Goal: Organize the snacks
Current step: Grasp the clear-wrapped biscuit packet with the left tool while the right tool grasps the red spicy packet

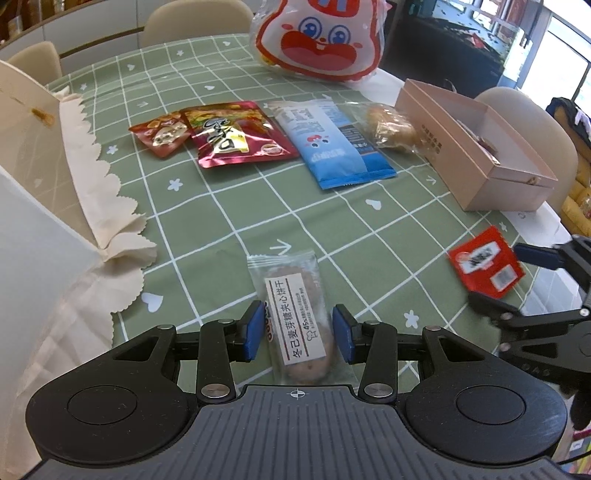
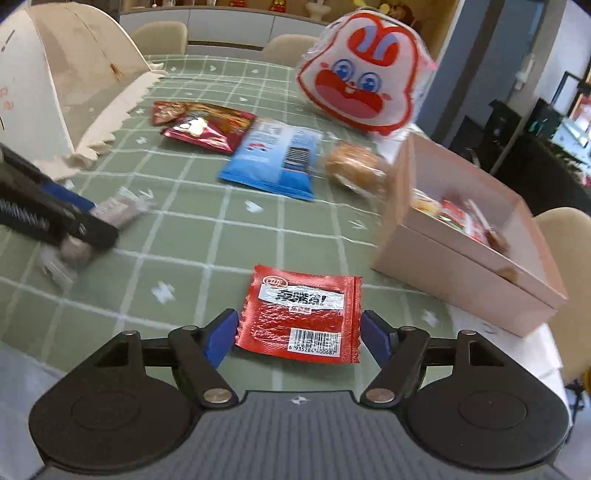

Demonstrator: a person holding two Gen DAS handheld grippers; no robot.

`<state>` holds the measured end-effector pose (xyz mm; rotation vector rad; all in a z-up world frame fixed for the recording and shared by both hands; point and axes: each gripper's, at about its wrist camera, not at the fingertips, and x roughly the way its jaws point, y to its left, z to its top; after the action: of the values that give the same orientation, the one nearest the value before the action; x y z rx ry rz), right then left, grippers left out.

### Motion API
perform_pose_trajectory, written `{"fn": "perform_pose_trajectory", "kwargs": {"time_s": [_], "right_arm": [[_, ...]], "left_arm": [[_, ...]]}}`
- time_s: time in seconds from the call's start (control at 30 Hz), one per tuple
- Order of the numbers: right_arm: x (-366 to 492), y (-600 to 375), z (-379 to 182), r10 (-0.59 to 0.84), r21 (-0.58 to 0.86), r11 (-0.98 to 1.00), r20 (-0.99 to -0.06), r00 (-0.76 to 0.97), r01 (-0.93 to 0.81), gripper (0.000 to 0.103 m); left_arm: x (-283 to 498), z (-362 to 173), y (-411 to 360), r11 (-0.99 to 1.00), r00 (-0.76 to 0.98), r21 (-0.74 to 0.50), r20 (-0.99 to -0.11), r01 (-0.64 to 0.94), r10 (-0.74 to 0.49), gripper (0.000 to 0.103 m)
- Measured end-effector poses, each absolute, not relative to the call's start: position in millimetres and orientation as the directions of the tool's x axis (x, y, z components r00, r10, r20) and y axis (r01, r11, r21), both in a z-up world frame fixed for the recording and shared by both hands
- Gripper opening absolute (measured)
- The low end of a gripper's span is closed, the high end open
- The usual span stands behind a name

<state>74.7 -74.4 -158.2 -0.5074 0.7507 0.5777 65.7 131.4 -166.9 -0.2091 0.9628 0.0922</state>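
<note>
Left wrist view: green checked tablecloth [image 1: 229, 206], beige chairs [image 1: 195, 18].

**Left wrist view: biscuit pack between open pads**

Your left gripper [image 1: 298, 334] straddles the clear biscuit pack [image 1: 297, 321] on the green checked tablecloth [image 1: 229, 206]; pads sit just beside it, contact unclear. Your right gripper [image 1: 517, 275] flanks the red sachet [image 1: 485, 263]. The blue packet [image 1: 338, 142] lies beside the pink box [image 1: 476, 147].

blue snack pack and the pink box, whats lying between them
A clear-wrapped bun lies between the blue snack pack and the pink box, seen in both wrist views.
</note>
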Motion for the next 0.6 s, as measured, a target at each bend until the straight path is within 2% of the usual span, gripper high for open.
{"fn": "perform_pose_trajectory", "kwargs": {"time_s": [0.17, 0.23, 0.33, 0.37, 0.47, 0.57, 0.6], "right_arm": [[71, -96, -156, 0.209, -0.347, 0.722, -0.715, 0.667, -0.599, 0.073], [76, -108, -150, 0.226, -0.262, 0.777, -0.732, 0.643, -0.572, 0.074], [91, -121, -147, 0.299, -0.052, 0.847, -0.777, 0.555, -0.529, 0.074], [93, -121, -150, 0.294, -0.039, 0.854, -0.787, 0.542, -0.519, 0.074], [90, -120, -158, 0.213, -0.151, 0.847, -0.782, 0.585, -0.510, 0.075], [80, -122, -160, 0.071, -0.368, 0.812, -0.708, 0.703, -0.453, 0.075], [78, -125, -158, 0.072, -0.381, 0.811, -0.688, 0.722, -0.444, 0.075]], "left_arm": [[65, -167, 133, 0.973, 0.574, -0.146, -0.818, -0.176, -0.019, 0.046], [64, -167, 133, 0.972, 0.576, -0.151, -0.817, -0.179, -0.021, 0.046], [64, -167, 132, 0.972, 0.576, -0.149, -0.817, -0.179, -0.019, 0.046], [64, -167, 132, 0.973, 0.575, -0.147, -0.818, -0.177, -0.019, 0.046], [64, -167, 133, 0.973, 0.575, -0.150, -0.818, -0.175, -0.023, 0.046], [65, -167, 134, 0.971, 0.576, -0.156, -0.817, -0.181, -0.024, 0.046], [64, -167, 133, 0.972, 0.577, -0.154, -0.817, -0.180, -0.023, 0.046]]}}
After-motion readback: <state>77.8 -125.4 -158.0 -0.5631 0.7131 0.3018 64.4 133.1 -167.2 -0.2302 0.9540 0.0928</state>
